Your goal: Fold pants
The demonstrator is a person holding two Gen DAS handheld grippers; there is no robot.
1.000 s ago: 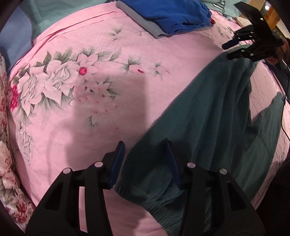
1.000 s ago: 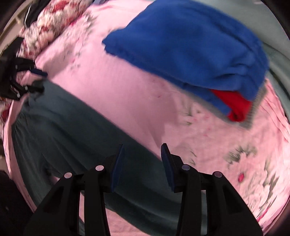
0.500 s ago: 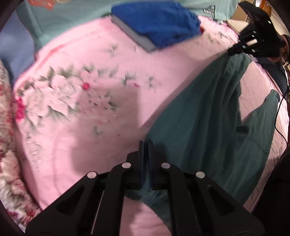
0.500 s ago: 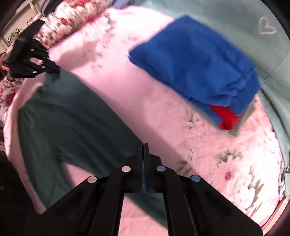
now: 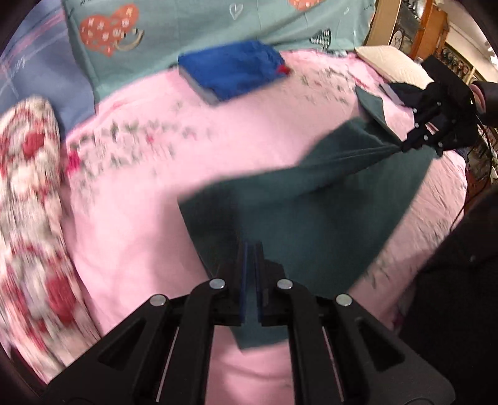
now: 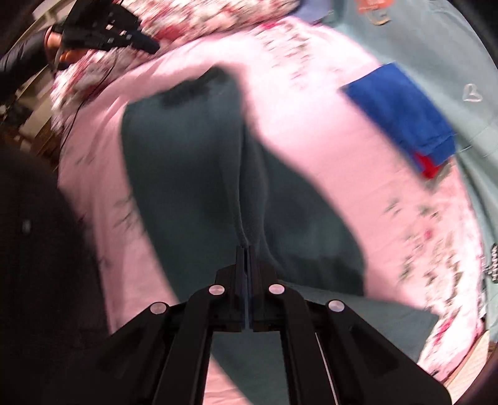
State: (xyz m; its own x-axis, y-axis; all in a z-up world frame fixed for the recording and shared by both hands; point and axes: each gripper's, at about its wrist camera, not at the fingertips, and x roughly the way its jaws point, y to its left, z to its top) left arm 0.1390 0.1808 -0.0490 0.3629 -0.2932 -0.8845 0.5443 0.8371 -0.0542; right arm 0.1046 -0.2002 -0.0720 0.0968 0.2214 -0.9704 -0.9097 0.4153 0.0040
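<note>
Dark teal pants (image 5: 311, 212) lie across a pink floral bedspread (image 5: 130, 199). My left gripper (image 5: 250, 249) is shut on one end of the pants and holds it raised above the bed. My right gripper (image 6: 247, 252) is shut on the other end of the pants (image 6: 193, 162), with the cloth bunched into a ridge running away from its tips. In the left wrist view the right gripper (image 5: 407, 146) shows at the far right, pulling the cloth taut. In the right wrist view the left gripper (image 6: 149, 46) shows at the top left. Both views are motion-blurred.
A folded stack of blue and red clothes (image 5: 233, 71) sits at the far side of the bed, also in the right wrist view (image 6: 404, 115). A teal heart-print sheet (image 5: 193, 28) lies behind it. A red floral pillow (image 5: 28, 193) lies at the left and a white pillow (image 5: 392, 62) at the far right.
Both grippers closed on the pants' ends from open a second ago. Since then both have lifted, raising and stretching the cloth off the bed.
</note>
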